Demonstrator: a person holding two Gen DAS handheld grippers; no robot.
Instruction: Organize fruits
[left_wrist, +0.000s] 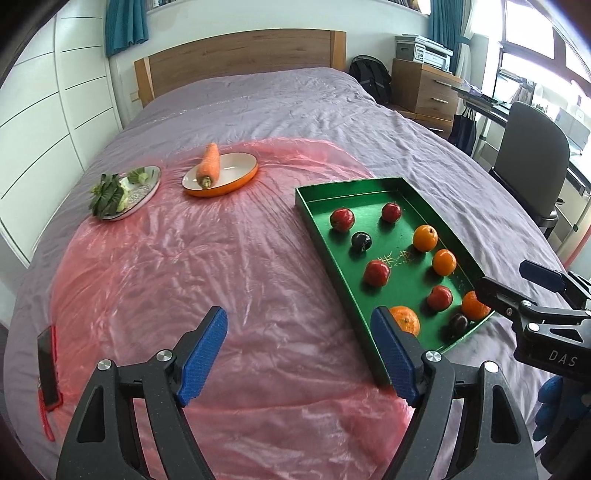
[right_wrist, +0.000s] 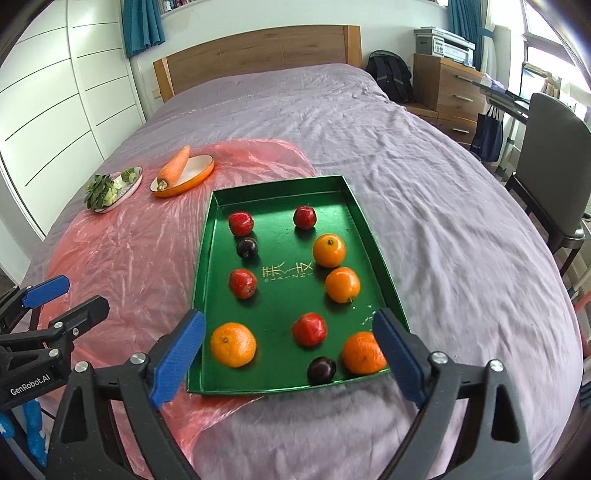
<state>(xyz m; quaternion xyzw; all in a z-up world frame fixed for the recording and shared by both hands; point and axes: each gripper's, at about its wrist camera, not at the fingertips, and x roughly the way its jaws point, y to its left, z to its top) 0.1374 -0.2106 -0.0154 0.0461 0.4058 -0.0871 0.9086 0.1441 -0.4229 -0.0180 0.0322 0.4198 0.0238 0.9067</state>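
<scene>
Right wrist view showed a glossy green rectangular tray (right_wrist: 280, 384) with low walls at frame centre, lying on a crinkled pink plastic sheet (right_wrist: 122, 258) over the lilac bed (right_wrist: 443, 206). Inside it lay round oranges (right_wrist: 233, 344), red apples (right_wrist: 309, 329) and dark plums (right_wrist: 321, 370), all apart. The right gripper (right_wrist: 288, 354) was spread wide, empty. The left gripper (left_wrist: 299, 358) was likewise parted over the sheet. A carrot (left_wrist: 209, 165) rested across an orange-rimmed oval dish (left_wrist: 236, 184), upper left.
</scene>
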